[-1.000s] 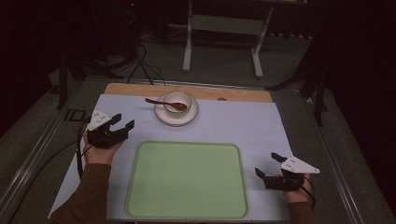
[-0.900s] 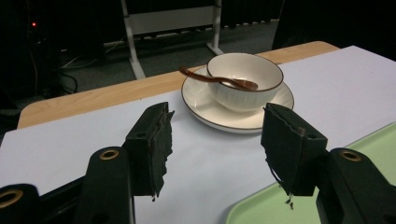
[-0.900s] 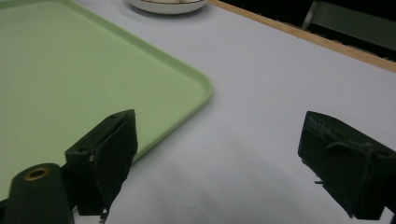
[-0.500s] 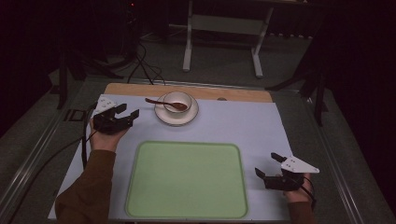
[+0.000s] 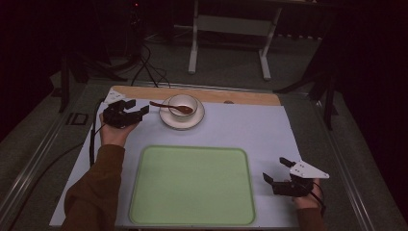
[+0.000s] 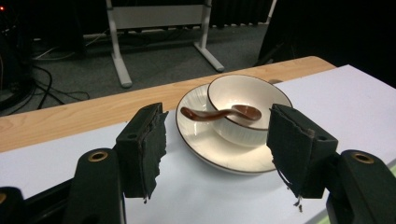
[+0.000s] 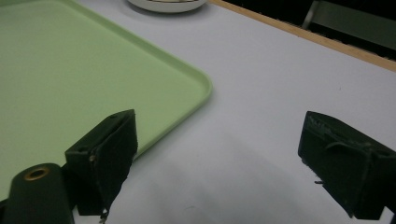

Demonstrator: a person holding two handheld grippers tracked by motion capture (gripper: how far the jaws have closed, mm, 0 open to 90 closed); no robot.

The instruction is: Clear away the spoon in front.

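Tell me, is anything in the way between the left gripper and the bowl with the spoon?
Nothing visible is. The left gripper has just been opening its jaws, with nothing between them, and only bare white table cover lies between it and the saucer holding the bowl and spoon.

The left hand-held gripper (image 5: 136, 113) is held at the far left of the worktop, the sleeved forearm stretched forward; its jaws have just been opening and are spread wide, nothing between them. The right hand-held gripper (image 5: 276, 173) is kept low at the near right, jaws likewise parted and empty.
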